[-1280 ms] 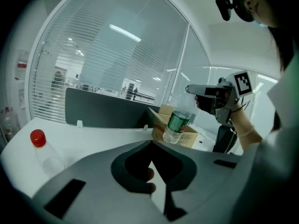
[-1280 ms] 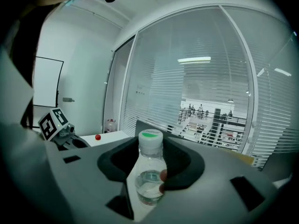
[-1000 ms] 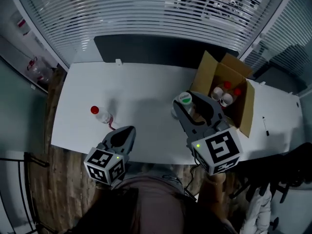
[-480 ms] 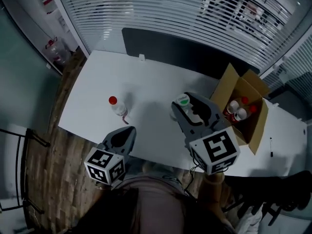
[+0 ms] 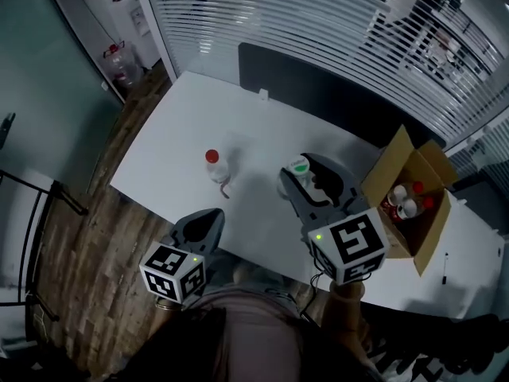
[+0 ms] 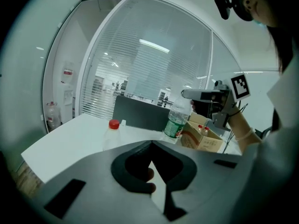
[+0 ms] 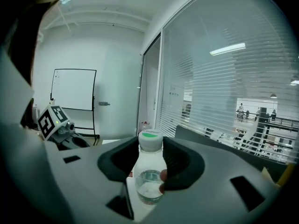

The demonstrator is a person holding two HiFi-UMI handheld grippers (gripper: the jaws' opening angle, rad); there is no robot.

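**Green-capped bottle clamped in right jaws**

The right gripper (image 5: 308, 183) has its jaws clamped on a clear green-capped bottle (image 7: 149, 169), upright over the white surface (image 5: 167, 161). The left gripper (image 5: 207, 217) hangs at the near edge, jaws together on nothing. 1 red-capped bottle (image 5: 213, 164) stands nearby; a cardboard box (image 5: 380, 183) sits right.

Clear btl (image 7: 150, 164) w/ green cap & label, upright, clamped near top in right gripper (image 7: 148, 183), over white table (image 5: 238, 126)
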